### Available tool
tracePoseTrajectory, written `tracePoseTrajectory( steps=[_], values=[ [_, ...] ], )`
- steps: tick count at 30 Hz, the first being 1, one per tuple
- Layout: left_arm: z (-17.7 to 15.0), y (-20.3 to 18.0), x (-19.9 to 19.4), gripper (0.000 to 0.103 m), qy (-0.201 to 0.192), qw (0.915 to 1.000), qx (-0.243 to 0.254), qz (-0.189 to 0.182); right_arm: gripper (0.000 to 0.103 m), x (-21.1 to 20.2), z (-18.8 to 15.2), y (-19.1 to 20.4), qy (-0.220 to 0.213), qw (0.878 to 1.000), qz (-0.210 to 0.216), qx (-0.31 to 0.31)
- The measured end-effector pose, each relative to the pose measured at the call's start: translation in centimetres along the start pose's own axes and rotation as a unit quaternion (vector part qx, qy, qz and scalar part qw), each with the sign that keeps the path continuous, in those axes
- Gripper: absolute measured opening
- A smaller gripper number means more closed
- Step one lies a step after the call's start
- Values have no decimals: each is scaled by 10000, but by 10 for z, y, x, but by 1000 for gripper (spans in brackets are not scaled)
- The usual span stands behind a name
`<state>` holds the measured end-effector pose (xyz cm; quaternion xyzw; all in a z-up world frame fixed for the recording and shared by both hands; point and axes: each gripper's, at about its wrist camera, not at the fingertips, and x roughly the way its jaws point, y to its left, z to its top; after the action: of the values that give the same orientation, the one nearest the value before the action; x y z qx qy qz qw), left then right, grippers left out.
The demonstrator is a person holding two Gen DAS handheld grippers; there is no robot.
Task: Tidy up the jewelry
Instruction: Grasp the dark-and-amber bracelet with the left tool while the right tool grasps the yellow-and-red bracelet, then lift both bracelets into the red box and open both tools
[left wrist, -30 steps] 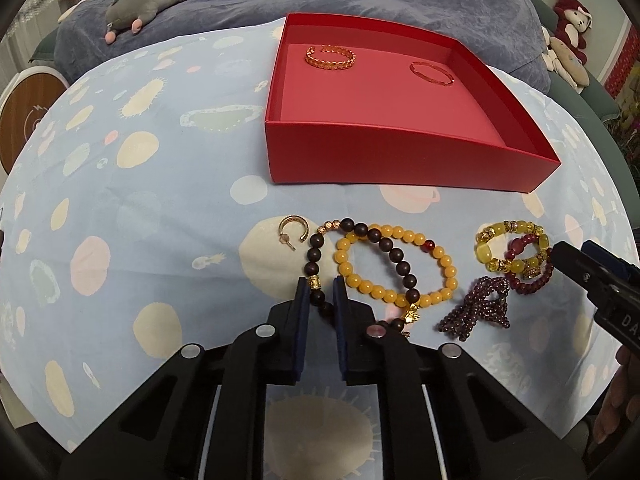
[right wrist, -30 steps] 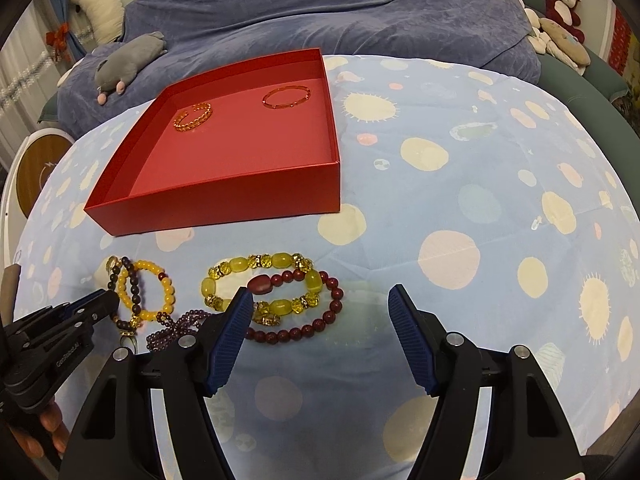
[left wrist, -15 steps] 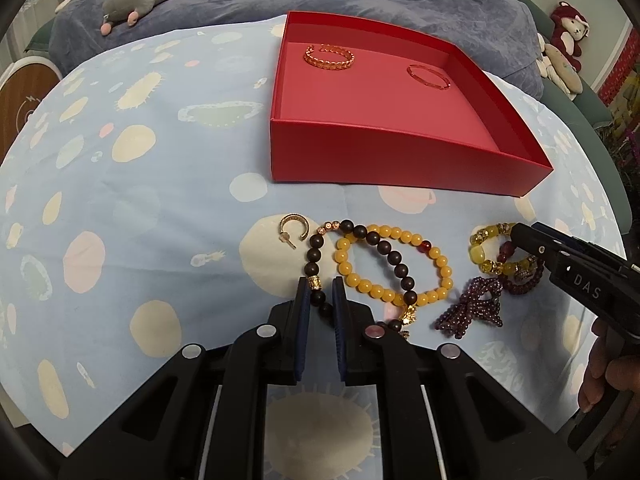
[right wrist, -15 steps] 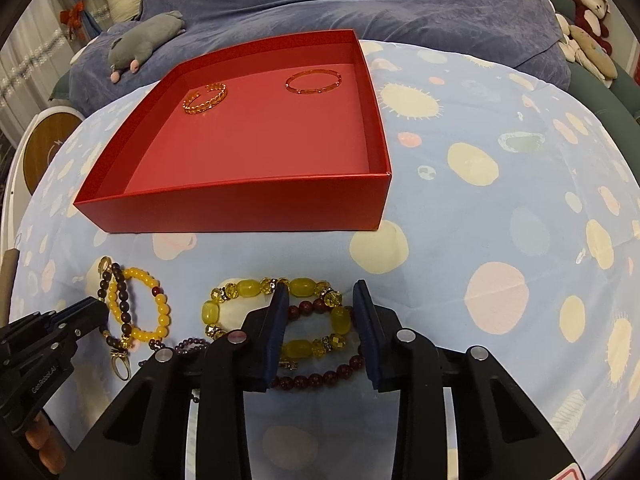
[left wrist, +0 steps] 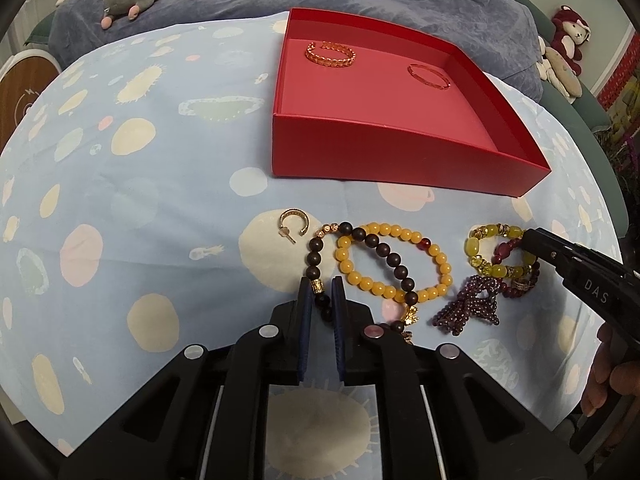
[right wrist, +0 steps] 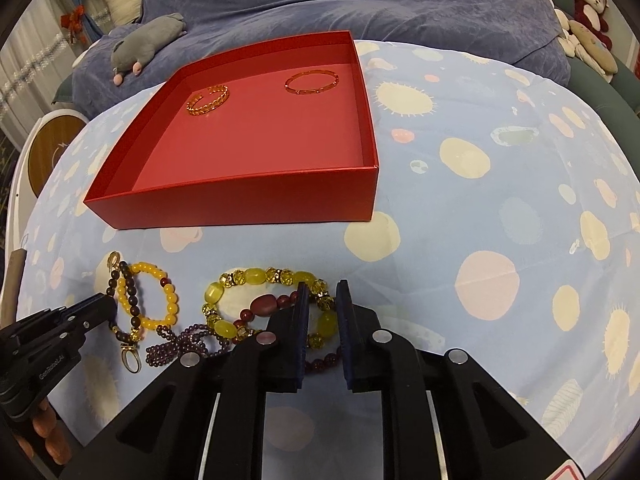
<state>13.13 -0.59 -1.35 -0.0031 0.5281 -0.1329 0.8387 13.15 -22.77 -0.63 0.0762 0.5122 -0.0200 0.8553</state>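
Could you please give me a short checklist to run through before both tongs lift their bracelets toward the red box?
1. Left tongs shut on dark bead bracelet: ok.
2. Right tongs have just been closing on the yellow-green bracelet: ok.
3. Dark bead bracelet free of the yellow bead bracelet: not ok, they overlap.
4. Red box has bare floor: ok.
5. Dark red bracelet clear of the right grip: cannot tell.

Red box (left wrist: 384,160), pale-blue spotted cloth (left wrist: 120,184)
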Motion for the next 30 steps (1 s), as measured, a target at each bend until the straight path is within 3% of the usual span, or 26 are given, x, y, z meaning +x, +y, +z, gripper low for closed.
tracePoseTrajectory(
  steps=[3, 9, 12, 15, 30],
  values=[
    [0, -2, 1, 11, -60, 10000, 38, 25, 18, 7, 5, 3, 42, 9999, -46, -114],
    [1, -10, 2, 25, -95, 9998, 182, 22, 21, 13, 2, 3, 45, 9996, -36, -287],
    [0, -14, 2, 24, -126, 9994, 295, 107, 14, 11, 1, 4, 73, 9993, -18, -361],
    [2, -13, 2, 8, -75, 9997, 240, 27, 9, 8, -1, 1, 106, 9996, 86, -243],
    [-1, -8, -37, 8, -158, 9991, 7, -399, 9, -61, -14, -2, -292, 9986, 415, 171]
  ],
)
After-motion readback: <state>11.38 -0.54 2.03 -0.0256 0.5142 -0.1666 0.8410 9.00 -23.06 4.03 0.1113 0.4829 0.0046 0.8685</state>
